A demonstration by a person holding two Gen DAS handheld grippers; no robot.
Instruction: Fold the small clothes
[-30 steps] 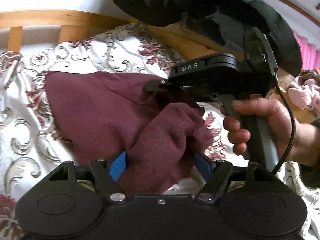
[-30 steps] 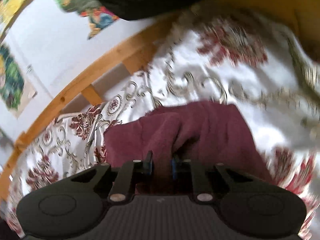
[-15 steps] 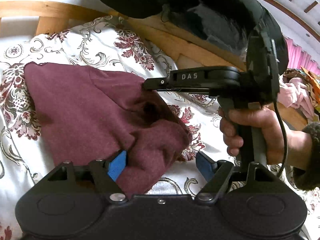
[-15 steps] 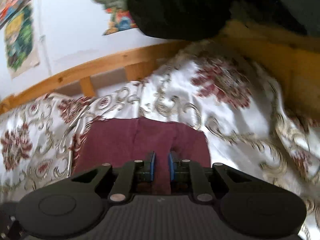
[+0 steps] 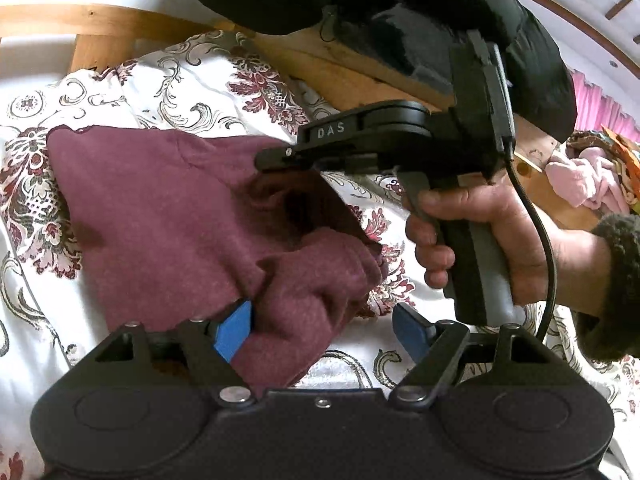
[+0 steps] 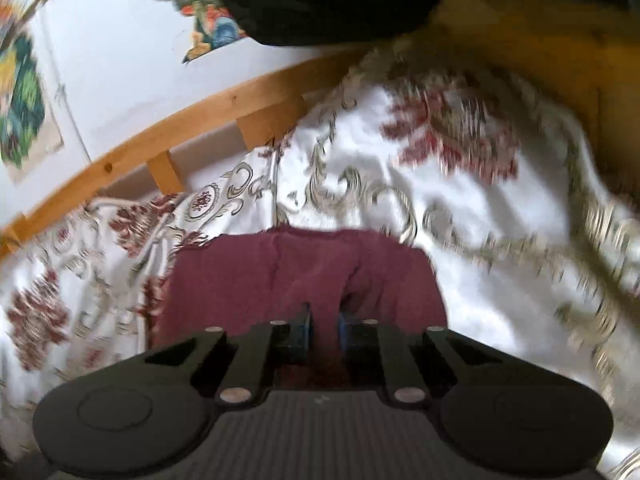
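A maroon garment [image 5: 160, 208] lies spread on a floral bedspread [image 5: 180, 80], with one end bunched up toward me. That bunch sits between the fingers of my left gripper [image 5: 322, 328], which is open; the cloth rests against the left blue pad [image 5: 234, 330] and the right pad is clear of it. In the left wrist view, a hand [image 5: 480, 232] holds my right gripper [image 5: 264, 160] above the garment's middle. Its jaws are closing on a raised fold of the maroon garment [image 6: 280, 276], pinched at the right gripper [image 6: 324, 320] between its pads.
A wooden bed frame [image 5: 100, 20] runs along the far side of the bedspread. A black jacket [image 5: 400, 12] hangs over it at the top. Pink clothes [image 5: 588, 180] are heaped at the far right. A wall with colourful posters [image 6: 24, 100] stands behind the bed.
The bunched cloth has slipped left and no longer reaches my left gripper's right pad. The right gripper's jaws have narrowed onto the maroon fold, and its view has rolled.
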